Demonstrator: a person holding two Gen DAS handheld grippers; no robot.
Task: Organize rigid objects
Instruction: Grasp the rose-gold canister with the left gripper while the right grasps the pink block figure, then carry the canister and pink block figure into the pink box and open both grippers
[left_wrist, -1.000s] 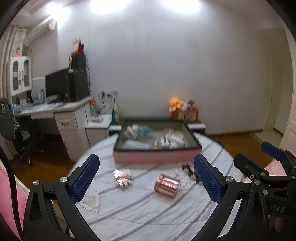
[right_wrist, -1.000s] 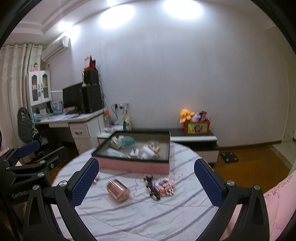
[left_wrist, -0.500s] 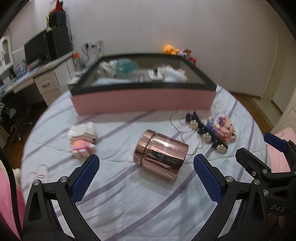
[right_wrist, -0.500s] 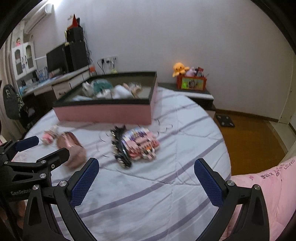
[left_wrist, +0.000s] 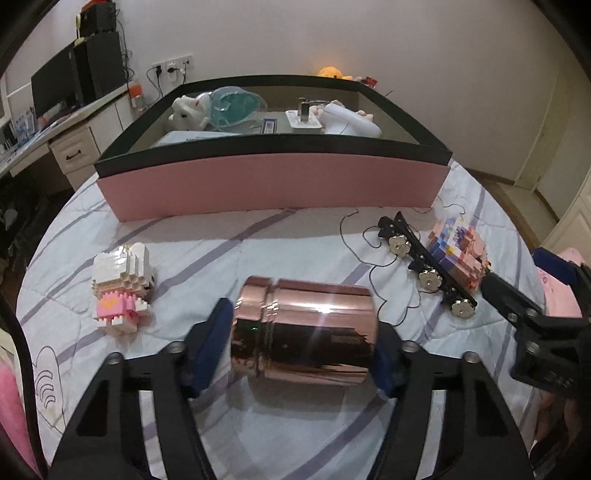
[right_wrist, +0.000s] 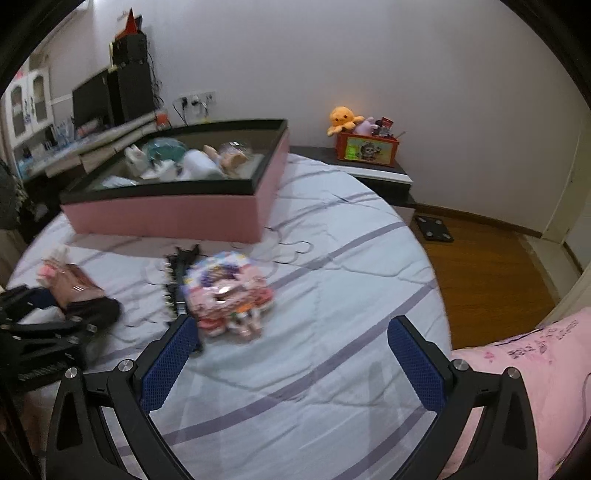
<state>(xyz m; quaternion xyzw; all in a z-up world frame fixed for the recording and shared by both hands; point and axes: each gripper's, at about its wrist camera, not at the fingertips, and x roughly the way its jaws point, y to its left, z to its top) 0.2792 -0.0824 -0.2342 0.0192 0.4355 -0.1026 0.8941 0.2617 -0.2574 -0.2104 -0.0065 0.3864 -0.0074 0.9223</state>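
A rose-gold metal cylinder (left_wrist: 303, 328) lies on its side on the striped bed cover. My left gripper (left_wrist: 301, 347) is shut on the cylinder, one blue pad at each end. A white and pink block figure (left_wrist: 123, 286) sits to its left. A black strip with metal flowers (left_wrist: 424, 258) and a colourful block model (left_wrist: 460, 245) lie to its right. My right gripper (right_wrist: 291, 362) is open and empty, just in front of the block model (right_wrist: 229, 291). The cylinder also shows in the right wrist view (right_wrist: 75, 286).
A pink box with a black rim (left_wrist: 273, 177) holds several toys behind the objects. The bed's right edge drops to a wooden floor (right_wrist: 487, 266). A desk with a monitor (left_wrist: 55, 85) stands at the back left. A pink cloth (right_wrist: 535, 362) lies at the right.
Both grippers dropped towards the bed and moved in. My left gripper closed on the cylinder. My right gripper came close to the block model and stayed open.
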